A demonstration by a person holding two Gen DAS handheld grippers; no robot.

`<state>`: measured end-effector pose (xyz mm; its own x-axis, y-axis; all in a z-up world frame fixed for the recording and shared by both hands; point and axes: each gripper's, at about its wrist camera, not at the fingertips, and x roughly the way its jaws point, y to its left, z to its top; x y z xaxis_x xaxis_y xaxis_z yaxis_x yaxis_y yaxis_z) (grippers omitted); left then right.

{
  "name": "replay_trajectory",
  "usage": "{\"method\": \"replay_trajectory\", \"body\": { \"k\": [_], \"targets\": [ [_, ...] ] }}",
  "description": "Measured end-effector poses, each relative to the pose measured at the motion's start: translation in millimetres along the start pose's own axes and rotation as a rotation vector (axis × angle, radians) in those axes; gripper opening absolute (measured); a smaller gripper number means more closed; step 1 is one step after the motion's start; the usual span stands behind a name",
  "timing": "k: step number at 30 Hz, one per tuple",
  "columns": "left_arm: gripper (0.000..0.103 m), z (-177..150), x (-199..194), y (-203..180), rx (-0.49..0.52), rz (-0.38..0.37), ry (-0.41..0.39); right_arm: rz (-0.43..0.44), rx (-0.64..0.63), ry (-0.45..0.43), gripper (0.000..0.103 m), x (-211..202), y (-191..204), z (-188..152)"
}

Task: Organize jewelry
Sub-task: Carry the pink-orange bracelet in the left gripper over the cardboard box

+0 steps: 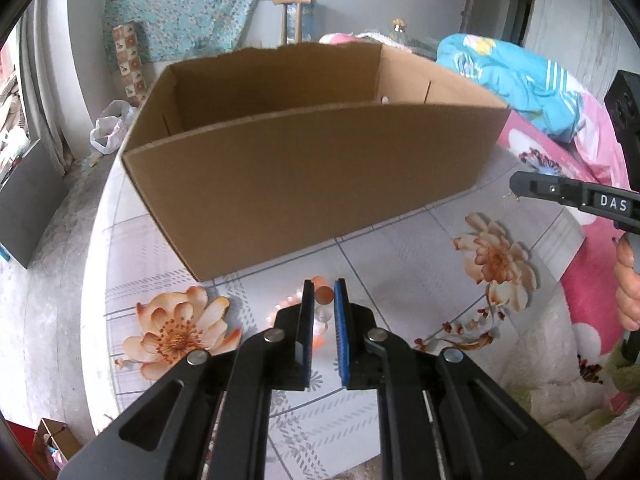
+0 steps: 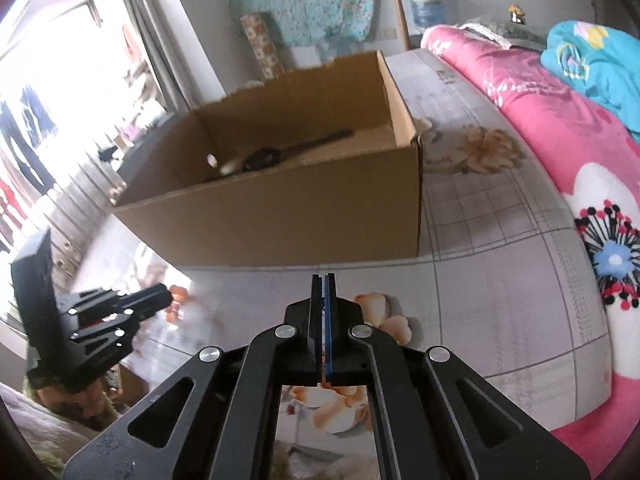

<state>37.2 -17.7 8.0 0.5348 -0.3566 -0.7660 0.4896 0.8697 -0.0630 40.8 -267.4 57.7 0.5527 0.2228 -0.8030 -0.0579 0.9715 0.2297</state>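
Note:
An open brown cardboard box [image 1: 304, 176] stands on the flowered bed sheet, also in the right wrist view [image 2: 280, 208]. A dark watch-like piece [image 2: 280, 154] and a pale item lie inside it. My left gripper [image 1: 324, 292] is just in front of the box, its fingers closed on an orange and clear beaded bracelet [image 1: 323, 300] low over the sheet. In the right wrist view the left gripper [image 2: 168, 300] shows at the left with orange beads at its tip. My right gripper [image 2: 324, 280] is shut and empty, near the box's front wall.
A pink flowered quilt [image 2: 560, 128] and a blue blanket [image 2: 600, 60] lie to the right. The bed edge drops off to the left. A white plastic bag [image 1: 110, 126] and a patterned tube [image 1: 130, 60] stand beyond the box.

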Motion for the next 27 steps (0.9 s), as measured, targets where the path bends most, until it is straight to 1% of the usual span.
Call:
{"method": "replay_trajectory", "body": {
  "k": [5, 8, 13, 17, 19, 21, 23, 27],
  "targets": [
    [0.009, 5.0, -23.6, 3.5, -0.028, -0.025, -0.050, 0.045, 0.011, -0.048, 0.000, -18.8, 2.4, 5.1],
    [0.009, 14.4, -44.7, 8.3, -0.054, -0.081, -0.093, 0.074, 0.008, -0.084, 0.000, -26.0, 7.0, 11.9],
    [0.009, 44.8, -87.7, 15.5, -0.070, -0.197, -0.186, 0.115, -0.015, -0.149, 0.000, -43.2, 15.3, 29.7],
    [0.009, 74.9, -112.5, 15.3, -0.042, -0.246, -0.265, 0.154, -0.053, -0.211, 0.000, -53.3, 20.7, 53.6],
    [0.009, 89.6, -116.0, 14.7, -0.039, -0.254, -0.280, 0.170, -0.067, -0.236, 0.000, -55.2, 21.9, 65.1],
    [0.009, 105.0, -113.6, 14.0, -0.034, -0.260, -0.287, 0.185, -0.079, -0.254, 0.000, -54.4, 21.8, 78.5],
    [0.009, 121.0, -103.8, 13.5, -0.030, -0.260, -0.273, 0.200, -0.078, -0.256, 0.000, -51.0, 18.0, 88.7],
    [0.009, 143.3, -67.0, 13.8, -0.042, -0.265, -0.185, 0.192, -0.078, -0.255, 0.000, -38.8, 8.9, 103.9]
  ]
}}
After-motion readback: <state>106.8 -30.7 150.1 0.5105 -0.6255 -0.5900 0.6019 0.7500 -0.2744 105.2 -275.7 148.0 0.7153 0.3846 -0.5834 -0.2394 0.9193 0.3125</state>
